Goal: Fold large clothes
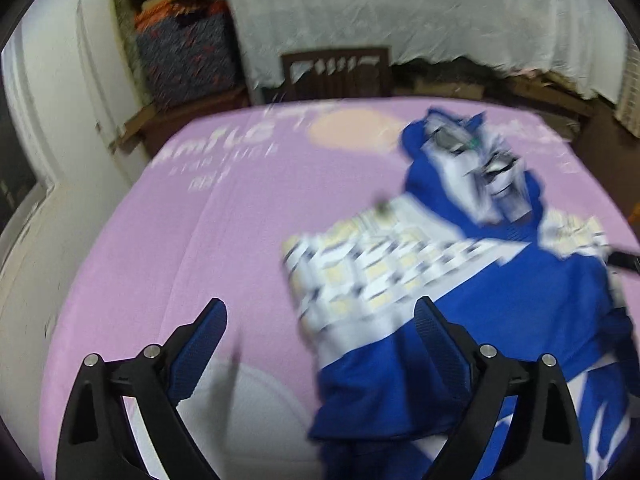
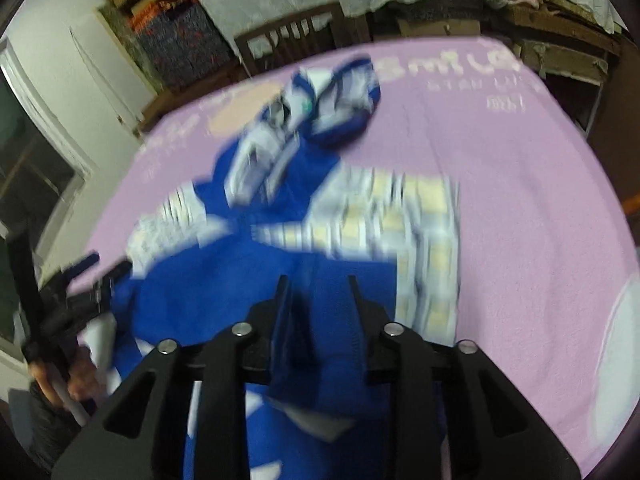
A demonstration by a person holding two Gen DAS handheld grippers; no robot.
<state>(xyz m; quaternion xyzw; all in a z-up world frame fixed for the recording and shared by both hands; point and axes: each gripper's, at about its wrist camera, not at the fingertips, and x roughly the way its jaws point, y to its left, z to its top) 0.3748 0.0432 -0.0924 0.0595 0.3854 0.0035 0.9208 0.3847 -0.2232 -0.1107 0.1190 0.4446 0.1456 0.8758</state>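
Lying crumpled on the pink-lilac printed sheet [image 1: 168,240] that covers the desk is the large blue garment with white patches and a cream-and-white checked panel [image 1: 500,320]. In the left wrist view it takes up the right half of the surface; its rumpled far end [image 1: 472,168] rises toward the back edge.

Left tongs [image 1: 320,316]: spread wide, with nothing clamped. The left blue pad [image 1: 200,348] stands over bare sheet; the right one stands over the garment's near blue edge.

Right tongs [image 2: 318,292]: drawn close together over a fold of the blue cloth [image 2: 316,344]. The cloth runs up between the fingers, and they appear to pinch it, though motion blur prevents a firm reading of pad contact.

At the left border of the right wrist view, a person's hand [image 2: 64,384] grips a black handle. Behind the desk stand a dark wooden chair [image 1: 336,74] and a white draped cloth [image 1: 400,12].
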